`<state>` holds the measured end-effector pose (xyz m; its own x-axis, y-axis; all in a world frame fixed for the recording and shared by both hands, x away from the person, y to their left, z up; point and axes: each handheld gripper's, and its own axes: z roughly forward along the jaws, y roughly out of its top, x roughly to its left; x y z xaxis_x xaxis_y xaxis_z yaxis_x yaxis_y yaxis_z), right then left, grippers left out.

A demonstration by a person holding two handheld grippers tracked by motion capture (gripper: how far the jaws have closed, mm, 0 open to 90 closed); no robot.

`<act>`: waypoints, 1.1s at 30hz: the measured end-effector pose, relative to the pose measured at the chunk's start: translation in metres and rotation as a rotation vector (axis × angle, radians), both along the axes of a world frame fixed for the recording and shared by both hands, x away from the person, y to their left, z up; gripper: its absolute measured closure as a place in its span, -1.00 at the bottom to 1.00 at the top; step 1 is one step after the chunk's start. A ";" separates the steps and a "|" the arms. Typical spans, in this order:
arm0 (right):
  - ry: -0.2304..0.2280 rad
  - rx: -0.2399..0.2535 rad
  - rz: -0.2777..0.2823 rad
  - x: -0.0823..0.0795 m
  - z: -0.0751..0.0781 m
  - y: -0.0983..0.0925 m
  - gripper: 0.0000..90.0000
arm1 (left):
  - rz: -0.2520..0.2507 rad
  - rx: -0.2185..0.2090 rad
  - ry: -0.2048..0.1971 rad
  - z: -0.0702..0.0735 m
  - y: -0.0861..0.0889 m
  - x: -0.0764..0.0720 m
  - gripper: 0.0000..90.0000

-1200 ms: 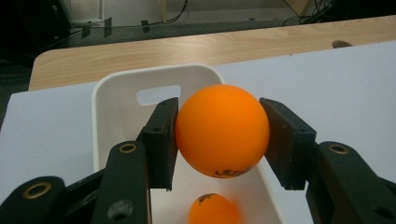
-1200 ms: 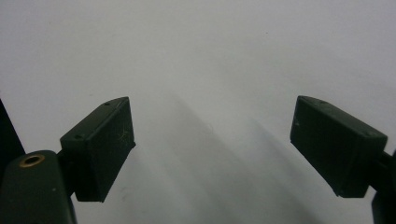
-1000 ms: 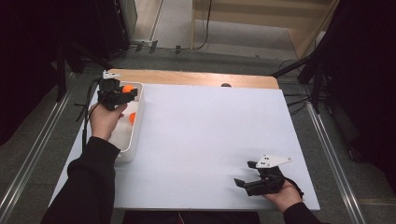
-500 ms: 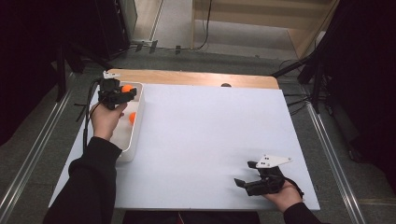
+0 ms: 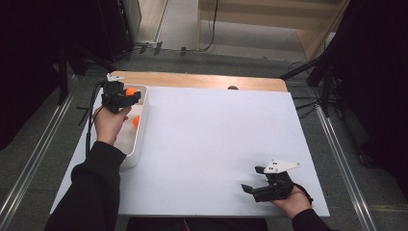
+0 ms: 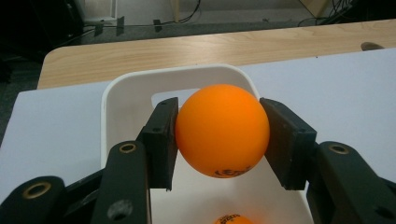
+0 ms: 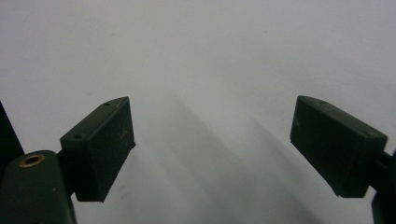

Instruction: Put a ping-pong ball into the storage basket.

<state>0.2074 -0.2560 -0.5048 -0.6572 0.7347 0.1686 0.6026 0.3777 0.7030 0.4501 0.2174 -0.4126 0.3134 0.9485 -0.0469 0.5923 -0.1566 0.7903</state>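
Left gripper holding orange ping-pong ball above far end of white bin; jaws have just been opening slightly, ball between pads, right pad showing thin gap. Judgement: releasing into bin; keep hand level over bin, open slowly so ball is dropping straight, not bouncing out. Right gripper resting on white table, jaws wide apart, holding nothing. Left gripper view showing second ball below with printed logo; high view showing bin sitting at table's left edge.
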 end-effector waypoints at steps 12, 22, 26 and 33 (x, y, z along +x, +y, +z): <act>-0.001 0.002 0.001 0.000 0.000 0.000 -0.73 | -0.018 -0.027 0.023 0.005 -0.002 -0.004 -0.27; 0.000 -0.001 0.001 0.000 0.000 0.000 -0.73 | -0.063 -0.064 0.035 0.012 -0.002 -0.009 -0.27; -0.004 -0.002 0.002 0.000 0.000 0.000 -0.73 | -0.078 -0.053 0.046 0.013 -0.004 -0.011 -0.27; 0.001 -0.001 0.002 0.000 0.000 0.000 -0.73 | -0.133 -0.100 0.062 0.019 -0.005 -0.016 -0.37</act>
<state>0.2071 -0.2562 -0.5045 -0.6584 0.7336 0.1683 0.6024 0.3794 0.7023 0.4342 0.2120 -0.3934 0.4295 0.8884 -0.1620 0.6196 -0.1594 0.7686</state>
